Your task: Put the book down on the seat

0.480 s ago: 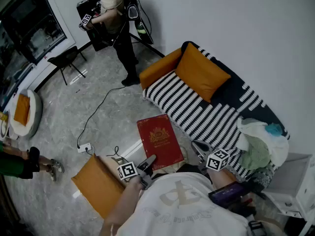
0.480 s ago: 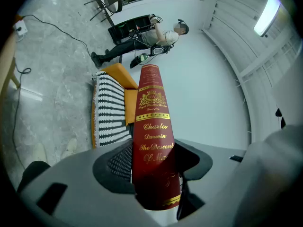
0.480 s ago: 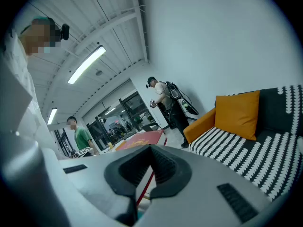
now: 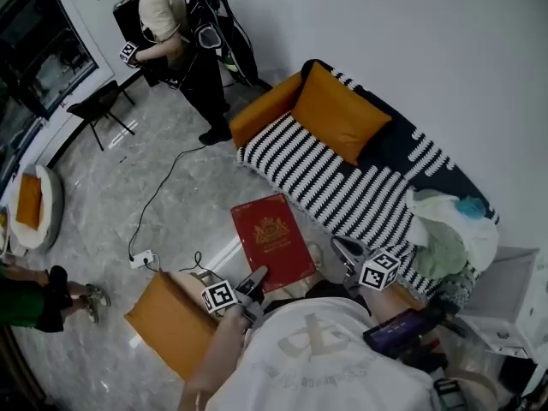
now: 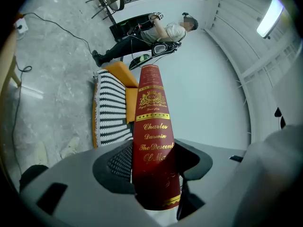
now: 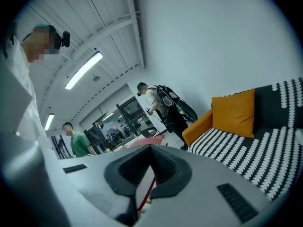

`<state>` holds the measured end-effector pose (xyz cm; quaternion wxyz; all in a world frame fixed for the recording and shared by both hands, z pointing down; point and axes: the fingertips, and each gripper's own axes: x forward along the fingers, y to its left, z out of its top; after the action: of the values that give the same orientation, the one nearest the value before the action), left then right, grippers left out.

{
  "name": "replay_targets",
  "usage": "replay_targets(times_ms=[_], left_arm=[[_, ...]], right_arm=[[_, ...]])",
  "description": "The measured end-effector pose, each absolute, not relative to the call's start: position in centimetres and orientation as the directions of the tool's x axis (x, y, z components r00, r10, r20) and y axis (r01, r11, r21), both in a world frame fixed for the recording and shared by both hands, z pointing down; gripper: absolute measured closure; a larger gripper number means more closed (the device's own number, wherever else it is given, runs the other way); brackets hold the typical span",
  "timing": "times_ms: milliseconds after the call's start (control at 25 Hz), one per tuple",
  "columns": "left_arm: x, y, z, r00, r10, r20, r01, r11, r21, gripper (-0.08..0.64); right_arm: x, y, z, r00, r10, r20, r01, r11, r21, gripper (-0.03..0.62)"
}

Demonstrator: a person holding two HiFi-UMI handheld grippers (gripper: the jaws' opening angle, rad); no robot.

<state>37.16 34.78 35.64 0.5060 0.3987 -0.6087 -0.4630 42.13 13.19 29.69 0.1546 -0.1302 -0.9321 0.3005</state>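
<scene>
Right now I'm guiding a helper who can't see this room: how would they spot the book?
Find the black-and-white striped sofa. Just off its front edge, the left gripper and right gripper hold a hardcover book. It is dark red with a gold crest, unlike the plain orange cushion on the sofa.

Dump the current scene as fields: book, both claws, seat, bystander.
book: red hardcover book, held flat over the floor in front of the sofa, not yet on the seat
left claw: left claw closed across the book's spine at its near end
right claw: right claw closed on the book's opposite edge
seat: striped sofa seat; orange cushion against the back, clothes heap at one end
bystander: person standing beyond the sofa
</scene>
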Motion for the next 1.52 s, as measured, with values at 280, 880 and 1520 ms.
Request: replay_targets(times_ms=[280,880,1520], left_arm=[[37.4,34.6,36.0,-0.153,-0.949,0.276,-0.007,0.281,0.960,0.313],[36.4,31.1,37.6,-0.158,-0.932,0.325,0.029,0.325,0.945,0.313],[28.3,22.1,36.2,-0.198,-0.916,0.349,0.003,0.355,0.935,0.313]], right_arm=[[43.1,13.2,30.6,-0.909,0.319,0.269,0.096,0.788,-0.609,0.577],[39.4,9.6,33.8,-0.881,0.347,0.322,0.081,0.780,-0.620,0.577],[34.1,-0.1,34.1,-0.885,0.342,0.316,0.109,0.812,-0.573,0.577]])
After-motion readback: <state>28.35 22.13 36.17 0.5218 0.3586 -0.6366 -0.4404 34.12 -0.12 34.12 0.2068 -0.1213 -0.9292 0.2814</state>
